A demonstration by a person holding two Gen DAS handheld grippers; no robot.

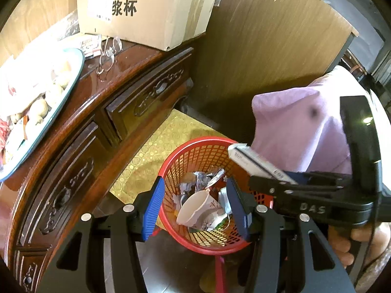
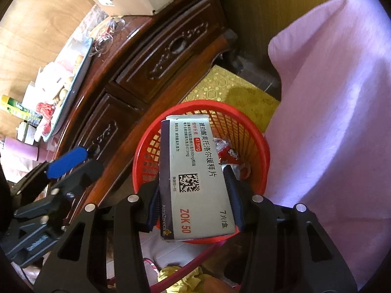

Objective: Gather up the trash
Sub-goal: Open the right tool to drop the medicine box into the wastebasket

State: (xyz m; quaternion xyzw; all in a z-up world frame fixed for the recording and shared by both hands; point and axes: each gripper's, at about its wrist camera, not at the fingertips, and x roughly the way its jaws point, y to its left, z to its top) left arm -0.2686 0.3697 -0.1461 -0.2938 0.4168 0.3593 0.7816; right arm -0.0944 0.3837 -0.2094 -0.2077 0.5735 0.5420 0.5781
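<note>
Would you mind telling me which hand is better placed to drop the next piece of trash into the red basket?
The right. Its claw grips the medicine box directly above the red basket; the left claw is open and empty.

Warm daylight falls from beyond the fingers' left, overexposing the white oval plate [image 1: 73, 78] and glaring off the glossy dark carved wooden table [image 1: 127, 58]. Fisheye bending curves the edges; corners go black; the lilac cloth [image 2: 330, 122] looks soft.
</note>
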